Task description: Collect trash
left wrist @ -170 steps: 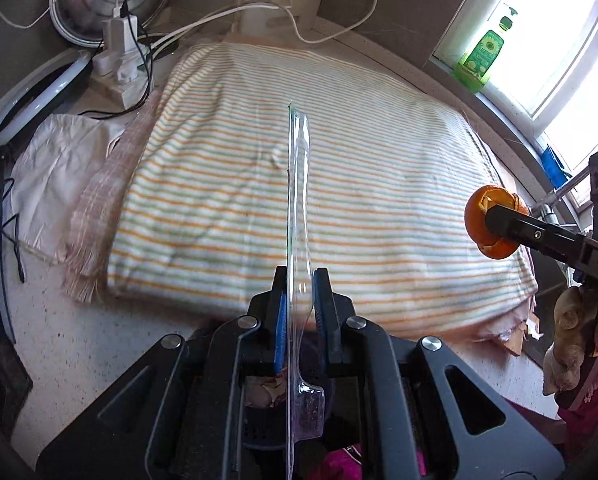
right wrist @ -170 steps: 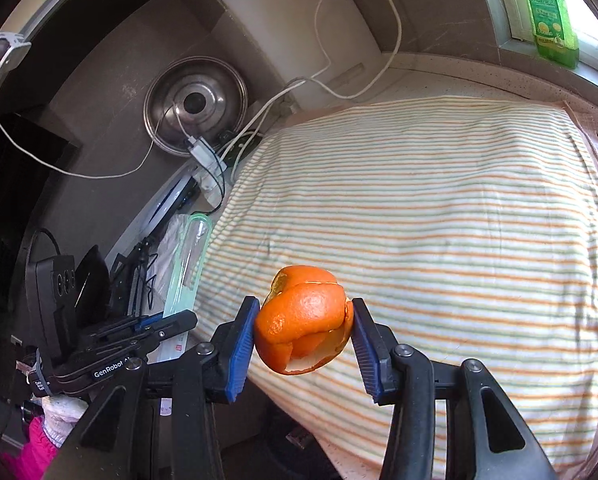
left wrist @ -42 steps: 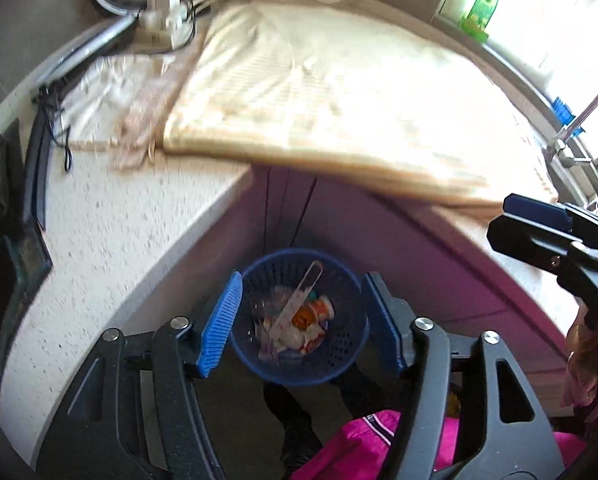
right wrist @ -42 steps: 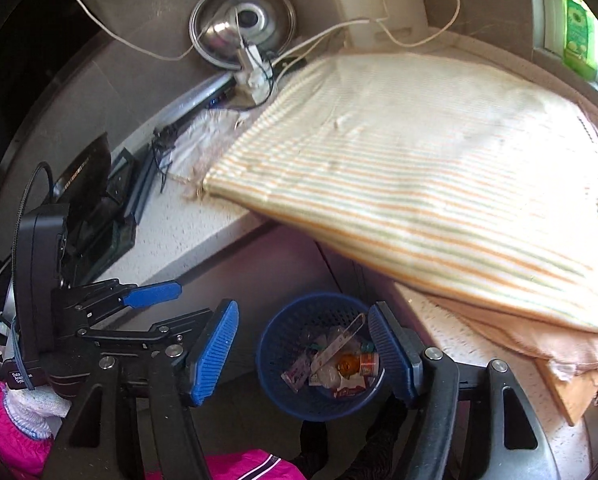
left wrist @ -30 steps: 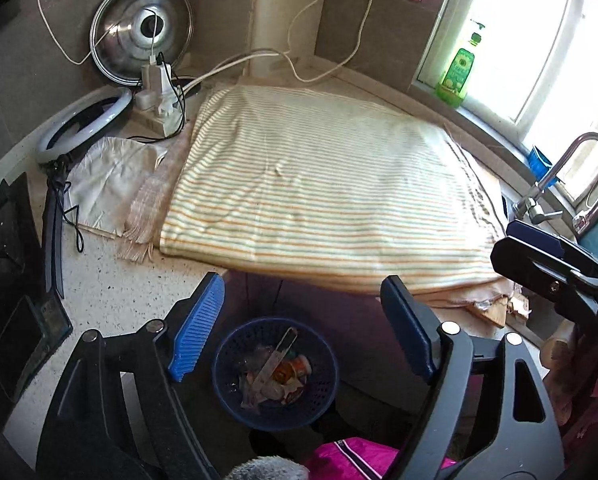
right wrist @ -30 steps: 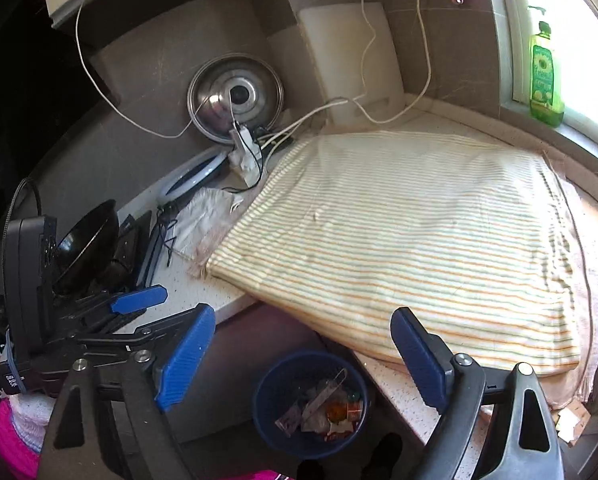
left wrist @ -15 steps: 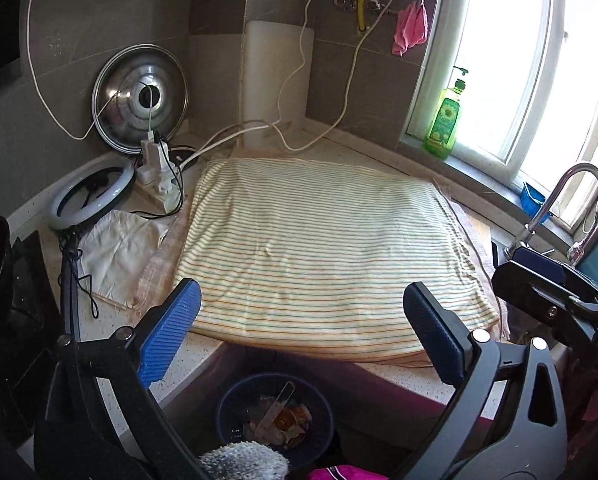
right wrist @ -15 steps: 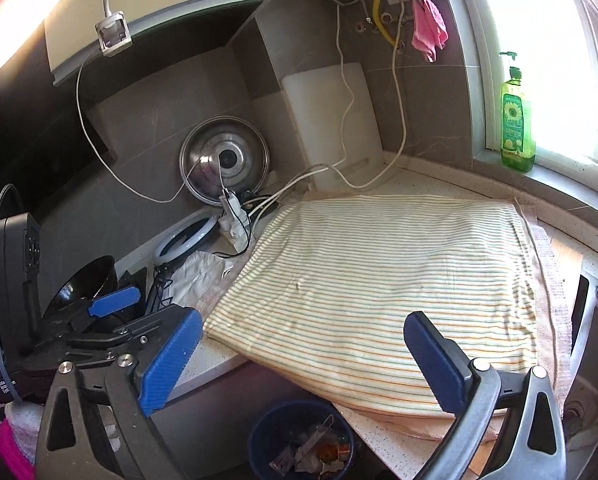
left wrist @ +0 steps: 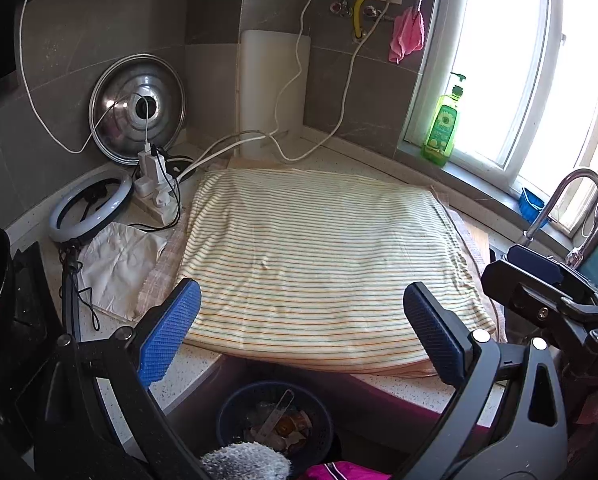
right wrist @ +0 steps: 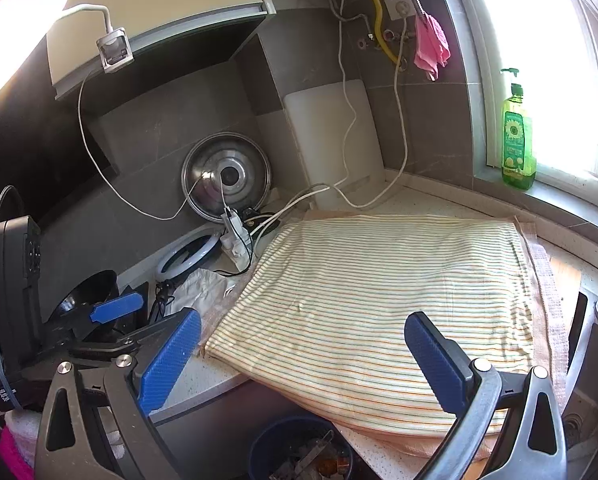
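Observation:
A blue trash basket (left wrist: 227, 408) stands on the floor below the counter edge and holds a clear plastic strip (left wrist: 277, 410), orange peel and wrappers. It also shows in the right wrist view (right wrist: 271, 448). My left gripper (left wrist: 299, 330) is open and empty, held above the front of the striped cloth (left wrist: 319, 256). My right gripper (right wrist: 303, 354) is open and empty above the same cloth (right wrist: 379, 292). The right gripper's body shows at the right edge of the left wrist view (left wrist: 547, 300).
A pot lid (left wrist: 139, 108), a power strip with cables (left wrist: 155, 188), a ring light (left wrist: 91, 208) and a white rag (left wrist: 119, 256) sit at the back left. A green soap bottle (left wrist: 441, 128) stands on the windowsill. A tap (left wrist: 567, 196) is at the right.
Both grippers dropped their trash (plastic strip, orange peel) into the blue basket and have risen and tilted up; the basket has slid to the bottom of both views. Both stay open.

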Motion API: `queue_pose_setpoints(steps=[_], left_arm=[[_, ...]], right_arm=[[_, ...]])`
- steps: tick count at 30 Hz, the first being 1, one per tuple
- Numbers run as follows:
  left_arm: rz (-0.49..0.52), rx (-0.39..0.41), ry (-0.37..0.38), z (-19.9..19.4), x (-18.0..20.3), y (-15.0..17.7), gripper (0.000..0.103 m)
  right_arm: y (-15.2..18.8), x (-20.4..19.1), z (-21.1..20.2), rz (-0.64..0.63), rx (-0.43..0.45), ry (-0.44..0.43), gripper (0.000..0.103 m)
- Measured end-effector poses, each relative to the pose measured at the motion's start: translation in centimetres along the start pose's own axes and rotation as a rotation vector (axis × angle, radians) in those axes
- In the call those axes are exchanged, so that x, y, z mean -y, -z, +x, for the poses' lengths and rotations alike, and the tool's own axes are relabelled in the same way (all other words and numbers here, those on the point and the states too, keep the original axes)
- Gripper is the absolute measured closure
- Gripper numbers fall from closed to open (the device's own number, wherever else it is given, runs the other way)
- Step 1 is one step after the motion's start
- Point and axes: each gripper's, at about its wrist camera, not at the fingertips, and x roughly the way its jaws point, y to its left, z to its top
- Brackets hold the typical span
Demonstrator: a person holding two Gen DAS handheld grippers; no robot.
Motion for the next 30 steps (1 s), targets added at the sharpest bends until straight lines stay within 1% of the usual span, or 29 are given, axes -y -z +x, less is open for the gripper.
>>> queue_pose_setpoints(steps=[10,23,27,30], left_arm=[[-0.002,0.001,-0.006,-0.01,0.04,-0.38,0.0],[-0.014,-0.011,-0.003,0.12,0.29,0.19,0.0],[-0.011,0.013,-0.006,-0.17,0.38,0.41,0.0],[-0.002,0.01,-0.011,-0.08,0.35,0.44,0.0]], right_arm=[[-0.01,0.17,0.4,0.007,-0.012,0.004,0.0],[0.25,0.33,0.62,0.017,-0.021,0.018,0.0],[0.37,0.31,0.82,0.016,-0.03,0.025,0.0],[0.46,0.31,0.9,0.016,-0.034,0.024,0.0]])
